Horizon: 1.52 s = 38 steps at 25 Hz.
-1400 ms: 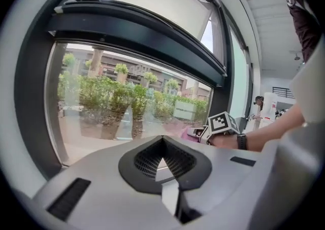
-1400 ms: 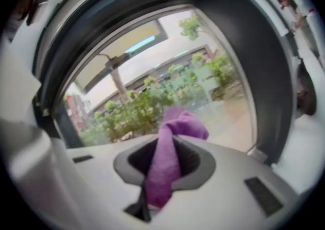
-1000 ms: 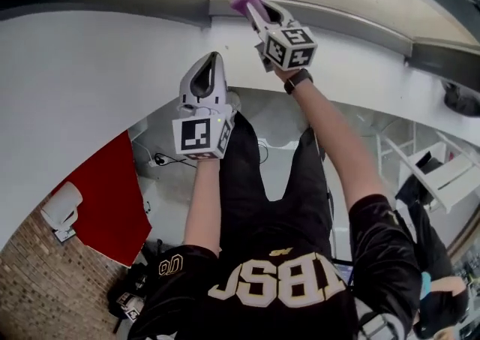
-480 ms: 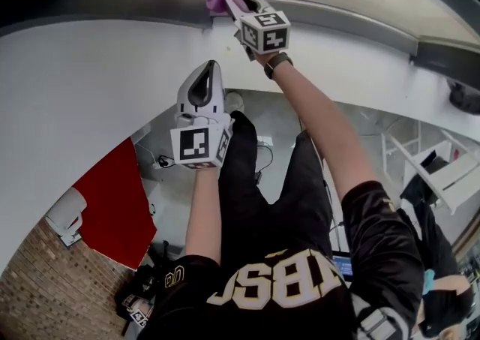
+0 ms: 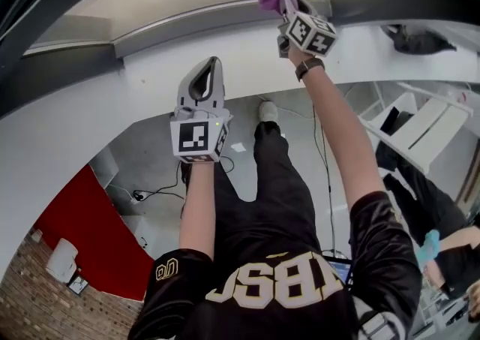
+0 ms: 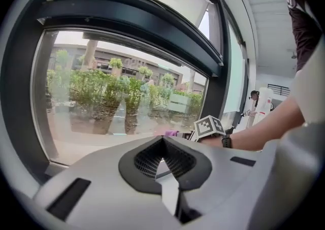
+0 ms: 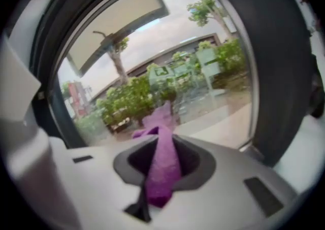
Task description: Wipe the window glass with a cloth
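Item: cloth (image 7: 162, 165), purple, one piece. It is held in my right gripper (image 5: 289, 10), jaws clenched on it. It runs as a narrow strip along the line of the jaws, back to front, and its bunched free end sticks out past the tips.
Bearing: the window glass (image 7: 167, 66) lies straight ahead of those jaws, on the far side of the bunch. A paler purple shape just above the bunch looks like its reflection, so I judge the cloth to be at the pane, touching or very nearly; I cannot settle which.
Place on pane: low down, with the dark frame (image 7: 279, 61) curving round to the right.
Left gripper (image 5: 204, 79): jaws pressed together with nothing between them. It is held nearer to me, to the left of the right one and well back from the glass, pointing at it.
Nearer hand: the right, clearly; any stroke falls to it.
Coming move turns on: the strip's long axis points into the glass, so a sweep would run across that axis with the bunch pressed flat to the pane
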Each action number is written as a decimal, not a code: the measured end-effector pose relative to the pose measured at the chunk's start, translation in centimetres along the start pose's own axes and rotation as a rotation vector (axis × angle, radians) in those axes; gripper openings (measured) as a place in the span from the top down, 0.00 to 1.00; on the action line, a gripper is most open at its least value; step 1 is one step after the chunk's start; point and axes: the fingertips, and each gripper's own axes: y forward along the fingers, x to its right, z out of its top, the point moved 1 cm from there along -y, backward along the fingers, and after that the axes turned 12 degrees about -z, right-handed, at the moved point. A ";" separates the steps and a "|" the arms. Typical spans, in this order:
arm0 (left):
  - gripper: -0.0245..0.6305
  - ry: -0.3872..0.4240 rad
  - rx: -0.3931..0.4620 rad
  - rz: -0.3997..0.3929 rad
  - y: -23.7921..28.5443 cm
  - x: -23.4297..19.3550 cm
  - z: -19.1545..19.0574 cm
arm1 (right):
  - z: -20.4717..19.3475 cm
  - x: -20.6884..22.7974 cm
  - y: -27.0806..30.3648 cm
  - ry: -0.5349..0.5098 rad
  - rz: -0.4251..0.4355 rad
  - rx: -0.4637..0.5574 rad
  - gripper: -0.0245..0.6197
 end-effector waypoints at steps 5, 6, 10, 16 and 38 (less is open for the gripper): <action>0.93 -0.010 0.012 -0.065 5.3 6.2 -0.8 | 4.2 15.0 -2.4 0.179 -0.250 0.076 0.84; 0.93 -0.005 0.009 -0.071 5.7 6.8 -0.9 | 4.6 16.3 -2.5 0.201 -0.270 0.087 0.84; 0.93 0.007 0.001 -0.068 5.2 7.1 -1.2 | 4.9 17.1 -3.0 0.225 -0.291 0.114 0.84; 0.93 -0.003 0.013 0.039 -0.6 1.4 -1.4 | -2.1 3.6 -2.3 0.079 -0.075 0.000 0.84; 0.93 0.034 -0.016 0.324 -18.2 -19.5 -3.2 | -25.5 -44.2 6.0 -0.274 0.513 -0.223 0.84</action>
